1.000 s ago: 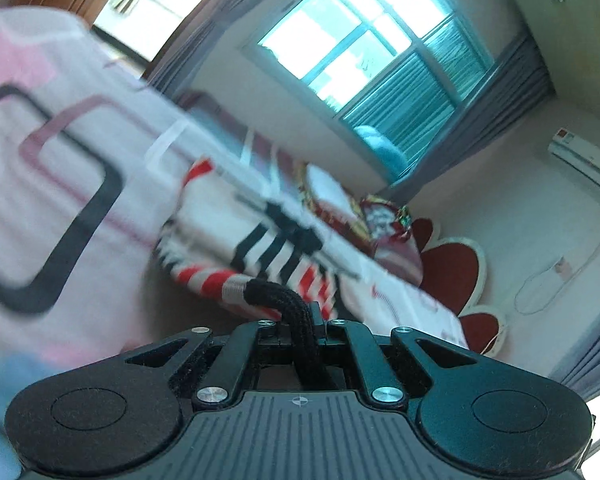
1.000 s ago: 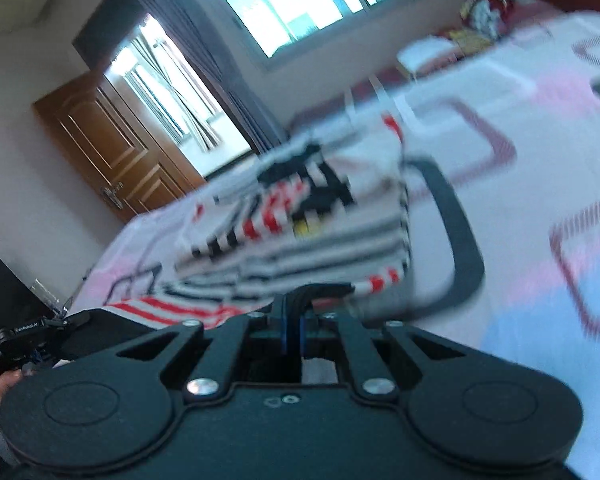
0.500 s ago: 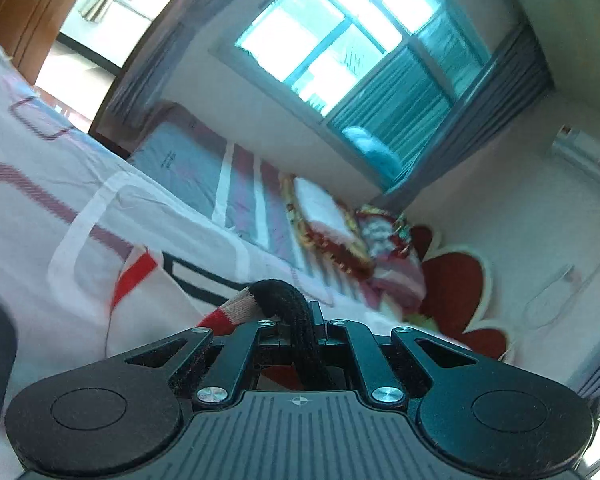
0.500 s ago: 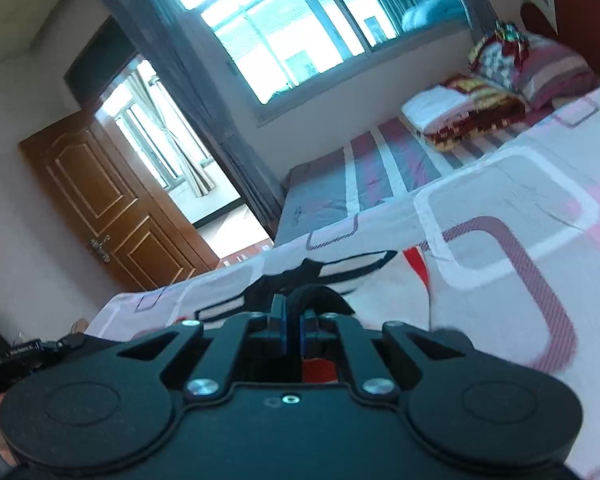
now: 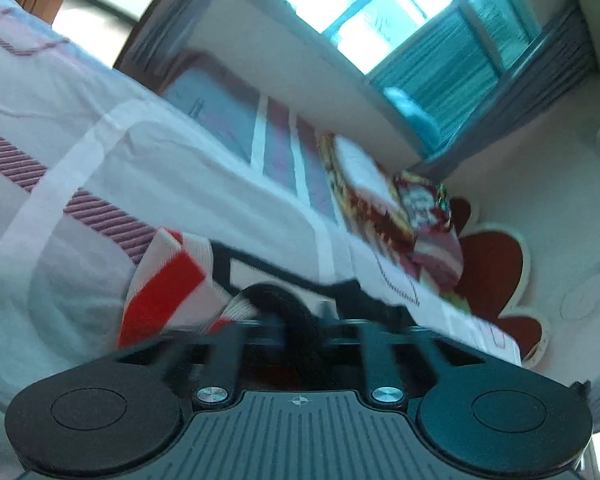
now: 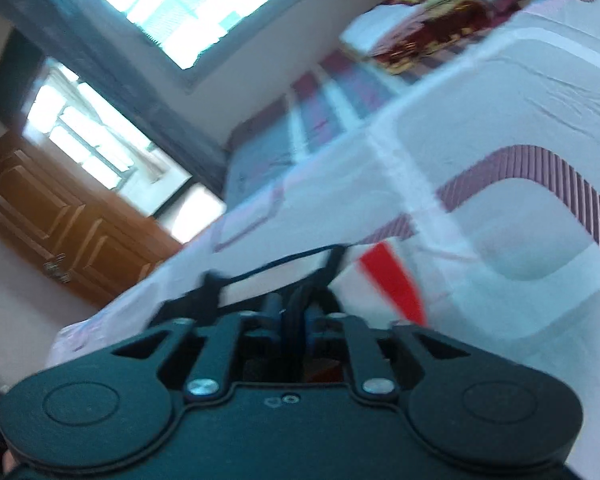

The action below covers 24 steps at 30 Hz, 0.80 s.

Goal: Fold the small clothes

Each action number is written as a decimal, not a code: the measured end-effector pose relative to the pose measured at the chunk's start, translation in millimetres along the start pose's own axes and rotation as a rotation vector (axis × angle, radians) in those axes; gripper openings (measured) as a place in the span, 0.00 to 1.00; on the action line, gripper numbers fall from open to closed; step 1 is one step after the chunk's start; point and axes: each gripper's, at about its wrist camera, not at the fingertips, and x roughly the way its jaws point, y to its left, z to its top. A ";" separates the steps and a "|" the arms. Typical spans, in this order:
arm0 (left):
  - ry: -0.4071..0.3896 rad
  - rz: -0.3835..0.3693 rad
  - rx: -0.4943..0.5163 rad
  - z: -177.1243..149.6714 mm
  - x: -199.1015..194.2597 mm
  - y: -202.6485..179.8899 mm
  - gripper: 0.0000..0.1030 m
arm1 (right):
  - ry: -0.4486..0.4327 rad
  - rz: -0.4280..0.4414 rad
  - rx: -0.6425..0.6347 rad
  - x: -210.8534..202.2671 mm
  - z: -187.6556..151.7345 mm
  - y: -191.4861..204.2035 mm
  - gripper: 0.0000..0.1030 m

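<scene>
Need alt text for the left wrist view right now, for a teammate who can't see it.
The left gripper is shut on the black-trimmed edge of a red-and-white striped garment, low over a white patterned bedsheet. Beyond, blurred: pillows, a red headboard and a bright window.

A bed (image 5: 80, 128) with a white sheet patterned in maroon striped bands fills the left of the left view. A window (image 5: 384, 20) sits at upper right, pillows (image 5: 412, 220) at center right against a red headboard (image 5: 496, 272). In the right view, a wooden door (image 6: 52, 216) stands at left.
</scene>
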 end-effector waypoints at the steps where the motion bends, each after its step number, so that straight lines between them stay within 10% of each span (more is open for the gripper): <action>1: -0.043 0.013 0.026 -3.2 -2.8 -2.8 0.76 | -0.028 -0.001 -0.001 -1.5 -0.7 -1.8 0.39; 2: -0.079 0.033 0.049 -5.6 -5.4 -6.2 0.83 | -0.067 -0.027 -0.002 -5.4 -2.2 -2.7 0.75; 4: -0.076 0.047 0.067 -4.5 -3.0 -6.6 0.85 | -0.145 -0.039 -0.015 -14.4 -5.1 -6.3 0.87; 8: -0.011 0.114 0.193 4.2 -7.0 -17.1 0.78 | -0.106 0.018 -0.021 -22.5 -0.7 -13.0 0.58; 12: 0.088 0.175 0.349 11.4 -7.3 -24.9 0.60 | -0.095 -0.003 -0.159 -37.5 -1.5 -0.6 0.58; 24: 0.141 0.204 0.436 -13.1 -29.3 -24.9 0.59 | 0.071 -0.115 -0.445 -14.1 -23.7 41.1 0.39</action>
